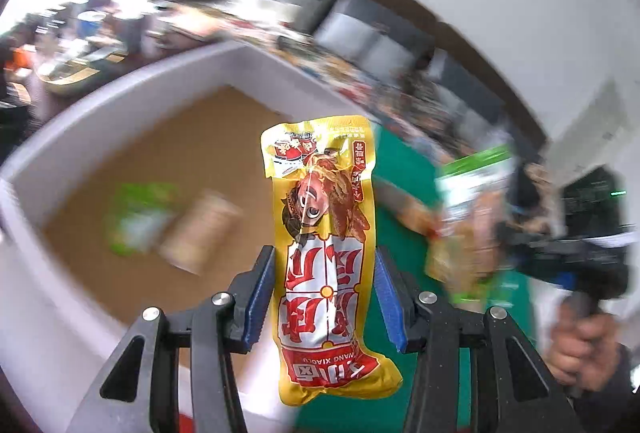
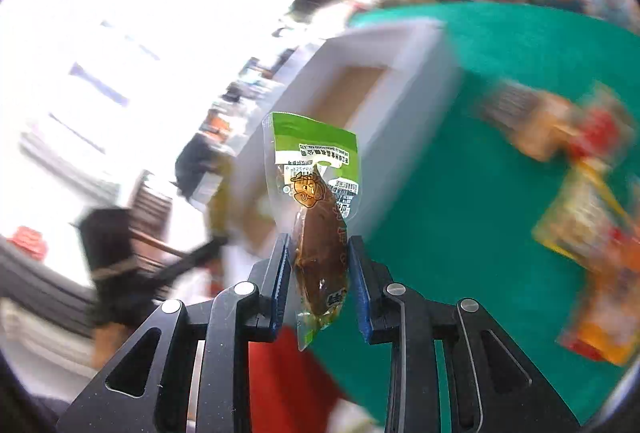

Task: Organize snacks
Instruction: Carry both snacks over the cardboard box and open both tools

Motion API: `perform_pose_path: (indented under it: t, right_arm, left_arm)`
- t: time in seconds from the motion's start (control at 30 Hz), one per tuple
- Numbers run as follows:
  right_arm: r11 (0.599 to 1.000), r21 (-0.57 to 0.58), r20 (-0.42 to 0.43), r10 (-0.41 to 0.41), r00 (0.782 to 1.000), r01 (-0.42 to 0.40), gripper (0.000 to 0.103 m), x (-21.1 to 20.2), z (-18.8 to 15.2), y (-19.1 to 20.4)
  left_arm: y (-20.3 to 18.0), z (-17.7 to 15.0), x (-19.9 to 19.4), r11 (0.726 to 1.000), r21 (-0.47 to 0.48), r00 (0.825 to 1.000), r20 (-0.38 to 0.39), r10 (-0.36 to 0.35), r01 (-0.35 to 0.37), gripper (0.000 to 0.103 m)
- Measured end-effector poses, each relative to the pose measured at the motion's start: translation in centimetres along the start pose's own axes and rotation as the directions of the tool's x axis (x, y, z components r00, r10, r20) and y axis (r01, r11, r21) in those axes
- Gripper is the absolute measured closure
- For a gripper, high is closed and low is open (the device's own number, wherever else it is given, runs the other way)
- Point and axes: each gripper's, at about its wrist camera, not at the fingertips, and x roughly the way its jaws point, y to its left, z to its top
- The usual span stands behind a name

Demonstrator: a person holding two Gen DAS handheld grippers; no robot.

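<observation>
My left gripper [image 1: 324, 257] is shut on a long yellow snack packet [image 1: 320, 201] with red print, held upright over the edge of a white box [image 1: 80, 121]. The box has a brown floor, where a green packet [image 1: 140, 217] and a tan packet [image 1: 204, 229] lie blurred. My right gripper [image 2: 319, 245] is shut on a clear packet with a green top and a brown piece of food inside [image 2: 320, 253], held in the air above the green table cover [image 2: 500, 153]. That same packet [image 1: 476, 193] shows blurred at the right of the left wrist view.
The white box [image 2: 400, 45] stands at the far side of the green cover in the right wrist view. Several loose snack packets [image 2: 580, 217] lie blurred at the right. A person's hand [image 1: 580, 345] grips the right gripper's handle. Cluttered room behind.
</observation>
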Motion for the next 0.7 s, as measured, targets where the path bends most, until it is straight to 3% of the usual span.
perform_pose_path:
  t: [0.1,0.17,0.2,0.23,0.37,0.47,0.57,0.63,0.67,0.7]
  right_arm:
    - [0.997,-0.003,0.002,0.071,0.997,-0.071,0.071,3.9,4.1,2.3]
    - [0.997,-0.003,0.005,0.073,0.997,-0.073,0.057,6.4,4.8,3.8]
    - [0.998,0.016,-0.009,0.061,0.998,-0.061,0.038,7.7,5.0,4.4]
    - [0.999,0.024,-0.006,0.046,0.999,-0.046,0.037,7.9,4.5,4.2]
    - [0.999,-0.003,0.045,-0.04,0.998,0.04,0.037,5.0,1.9,2.7]
    - [0.983,-0.033,0.105,-0.174,0.979,0.178,0.035,3.9,1.4,-2.2]
    - [0.891,-0.073,0.196,-0.428,0.882,0.448,0.034,0.0,-2.4,-6.7]
    - [0.782,-0.049,0.233,-0.596,0.769,0.621,0.034,-3.2,-5.9,-11.0]
    - [0.751,-0.027,0.234,-0.636,0.735,0.659,0.034,-4.1,-7.0,-12.3]
    - [0.71,0.013,0.232,-0.687,0.688,0.704,0.034,-6.0,-8.6,-14.4]
  left_arm:
    - [3.2,1.4,0.8,0.988,-0.009,0.988,-0.011,0.154,-0.154,0.051]
    - [4.6,1.6,1.3,0.974,-0.006,0.974,-0.017,0.227,-0.227,0.037]
    - [4.9,1.5,1.4,0.965,0.006,0.965,-0.017,0.261,-0.261,0.03]
    - [5.2,1.3,1.4,0.954,0.028,0.954,-0.014,0.299,-0.298,0.028]
    - [4.1,0.0,1.8,0.941,0.073,0.943,0.001,0.332,-0.331,0.024]
    - [2.0,-0.4,2.8,0.953,0.104,0.958,0.041,0.282,-0.285,0.024]
    - [-1.7,-0.6,4.4,0.946,0.213,0.969,0.068,0.237,-0.246,0.024]
    - [-4.0,-1.1,6.3,0.924,0.302,0.972,0.063,0.227,-0.235,0.022]
    - [-5.1,-1.3,7.4,0.909,0.336,0.969,0.051,0.243,-0.245,0.022]
    - [-5.7,-1.6,8.4,0.9,0.358,0.967,0.034,0.254,-0.249,0.022]
